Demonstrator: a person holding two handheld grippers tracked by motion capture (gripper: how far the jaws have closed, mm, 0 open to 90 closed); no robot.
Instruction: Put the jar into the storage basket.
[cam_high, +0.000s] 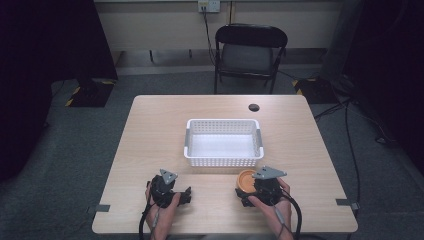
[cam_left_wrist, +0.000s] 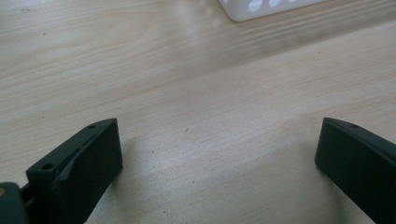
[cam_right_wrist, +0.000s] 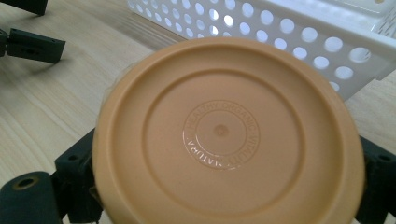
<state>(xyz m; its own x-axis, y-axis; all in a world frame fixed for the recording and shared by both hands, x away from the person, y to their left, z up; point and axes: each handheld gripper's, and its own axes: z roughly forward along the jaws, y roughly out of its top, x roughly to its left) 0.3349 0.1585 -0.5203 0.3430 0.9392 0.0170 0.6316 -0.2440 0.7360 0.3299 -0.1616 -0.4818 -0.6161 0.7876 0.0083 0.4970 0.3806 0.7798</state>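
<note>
**Orange lid between the right jaws, near the basket**

High view: a white basket (cam_high: 223, 142) stands in the middle of the wooden table (cam_high: 150, 130). Just near of its right corner sits an orange lid (cam_high: 245, 179), at the tip of the right gripper (cam_high: 246, 192), which a hand (cam_high: 272, 205) holds at the near right of the table. The left gripper (cam_high: 186, 195) lies at the near left, held in the other hand (cam_high: 165, 212), well apart from the lid. A black folding chair (cam_high: 250, 52) stands beyond the far edge of the table.

Left gripper view: the two black jaws stand wide apart over bare table (cam_left_wrist: 196, 93), with nothing between them. A corner of the basket (cam_left_wrist: 261, 7) shows at the far right.

Right gripper view: the round lid (cam_right_wrist: 224, 135) sits between the jaws, one jaw at each side of its rim, so the gripper is closed around it. The basket's wall (cam_right_wrist: 289, 32), dotted with holes, rises just behind the lid. The tips of the left gripper (cam_right_wrist: 28, 28) show at the far left.
</note>
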